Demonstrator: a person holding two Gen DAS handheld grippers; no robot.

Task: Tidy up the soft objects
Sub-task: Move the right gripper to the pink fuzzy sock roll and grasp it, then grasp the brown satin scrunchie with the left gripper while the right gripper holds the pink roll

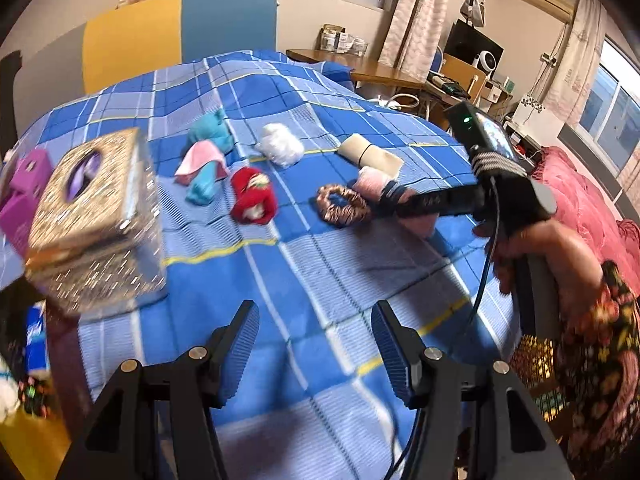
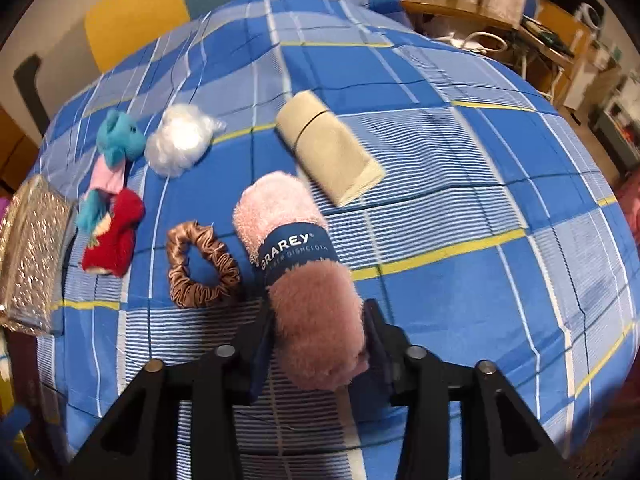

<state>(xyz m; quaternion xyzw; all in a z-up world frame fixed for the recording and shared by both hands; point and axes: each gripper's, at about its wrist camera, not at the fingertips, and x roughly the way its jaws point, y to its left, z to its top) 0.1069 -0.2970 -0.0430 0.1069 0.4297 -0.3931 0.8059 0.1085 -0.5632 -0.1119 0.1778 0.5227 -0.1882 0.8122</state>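
From the left wrist view, the left tongs (image 1: 316,344) hang wide apart and empty above the bed (image 1: 304,264), whose blue plaid cover carries the soft things in a loose row: a teal plush toy (image 1: 208,152), a white fluffy bundle (image 1: 280,145), a red plush piece (image 1: 253,196), a brown satin scrunchie (image 1: 342,205) and a beige rolled cloth (image 1: 370,154). At the left edge stands a glittery box (image 1: 94,220), blurred here, probably the container meant to take the items, which would explain why the free tongs wait near it. Across the bed the right tongs (image 1: 390,198) reach in from the right side onto the pink rolled dishcloth (image 1: 374,184). From the right wrist view, the right tongs (image 2: 318,334) are closed narrowly around the near, darker pink end of the pink rolled dishcloth (image 2: 298,264), gripping below its navy paper band so that the roll should stay wound. The brown satin scrunchie (image 2: 202,266) lies just beside the roll on its left, so a straight lift looks safer than a drag. Bare plaid opens to the right and toward the viewer, while the path left to the glittery box (image 2: 28,256) passes over the red plush piece (image 2: 114,232).
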